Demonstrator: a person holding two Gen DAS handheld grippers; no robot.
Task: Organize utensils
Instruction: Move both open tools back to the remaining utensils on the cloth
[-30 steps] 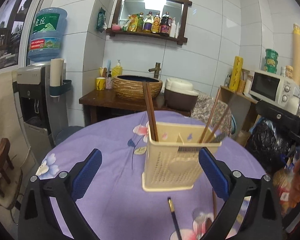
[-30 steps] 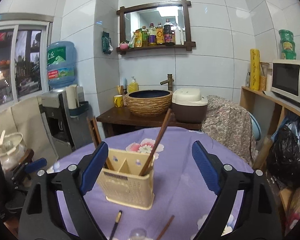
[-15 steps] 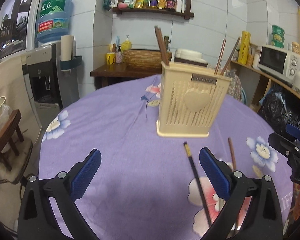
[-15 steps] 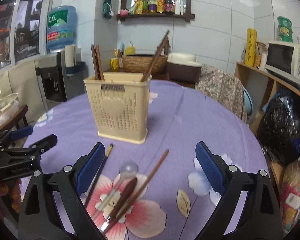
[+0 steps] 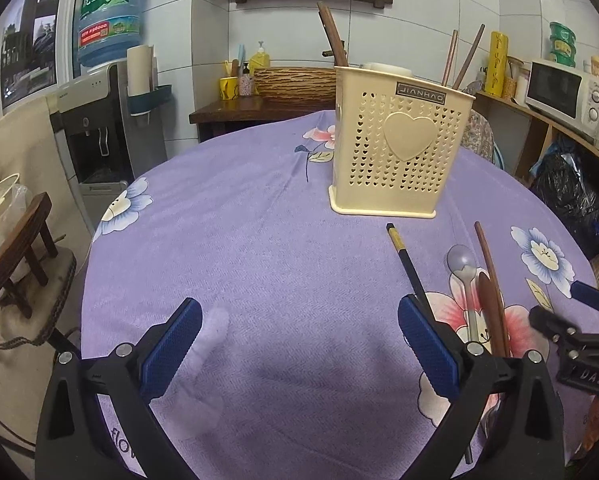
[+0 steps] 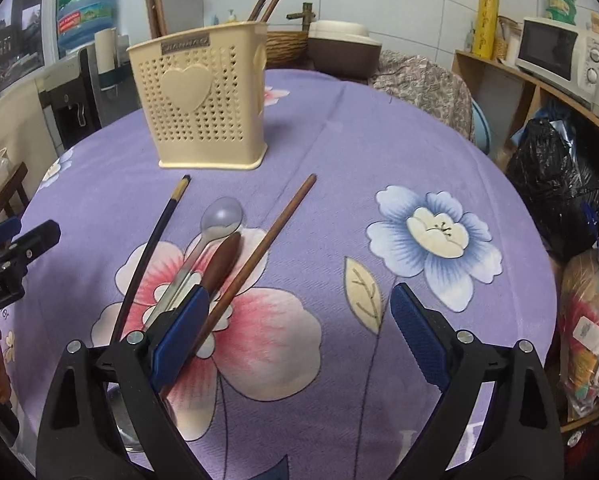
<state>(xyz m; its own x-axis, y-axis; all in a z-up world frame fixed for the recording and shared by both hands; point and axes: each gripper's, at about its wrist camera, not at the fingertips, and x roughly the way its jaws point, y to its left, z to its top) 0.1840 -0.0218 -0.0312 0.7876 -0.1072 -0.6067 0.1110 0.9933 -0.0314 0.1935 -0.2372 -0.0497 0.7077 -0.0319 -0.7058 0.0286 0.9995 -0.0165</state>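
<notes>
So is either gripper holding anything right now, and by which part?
Nothing is held. The left gripper and right gripper are both open above the tablecloth.

holder point(image 6: 203, 96): perforated matt plastic | tablecloth point(image 6: 339, 152): soft cloth | chopstick point(image 6: 259, 248): wood | spoon point(image 6: 219, 216): glossy plastic

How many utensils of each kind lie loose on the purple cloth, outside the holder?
Chopsticks: 2, a black chopstick and a brown chopstick
Spoons: 2, a clear spoon and a dark wooden spoon
Total: 4; a shiny piece behind the right gripper is too hidden to count.
</notes>
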